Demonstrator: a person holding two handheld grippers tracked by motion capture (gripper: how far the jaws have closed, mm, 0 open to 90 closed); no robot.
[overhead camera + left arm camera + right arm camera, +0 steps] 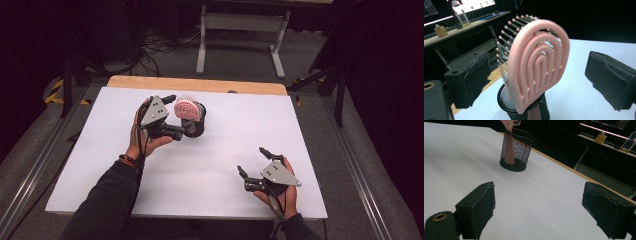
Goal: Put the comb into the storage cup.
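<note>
One pink brush stands in the mesh cup, both tools open

One container sits on the white table (210, 165): a black mesh cup (517, 150), standing upright toward the far left part of the tabletop, near the wooden edge strip (197, 84). A pink hairbrush (539, 62) stands in it, handle down inside the mesh, its oval head rising well above the rim and leaning a little. In the left gripper view the ribbed back of the head faces the camera, while the bristles with their small rounded tips point away. Whether anything else lies at the bottom of the cup is hard to tell through the mesh.

The left gripper (181, 115) is held level at the cup's left side, its jaws spread to either side of the brush head. In the left gripper view, clear gaps show between the head and both pads, so nothing is clamped. The left hand (142, 135) wraps the tool from below, with the sleeved forearm coming in from the bottom edge.

The right gripper (254, 162) rests low over the near right part of the table, well apart from the cup, jaws wide and holding nothing, aimed toward the cup.
</note>
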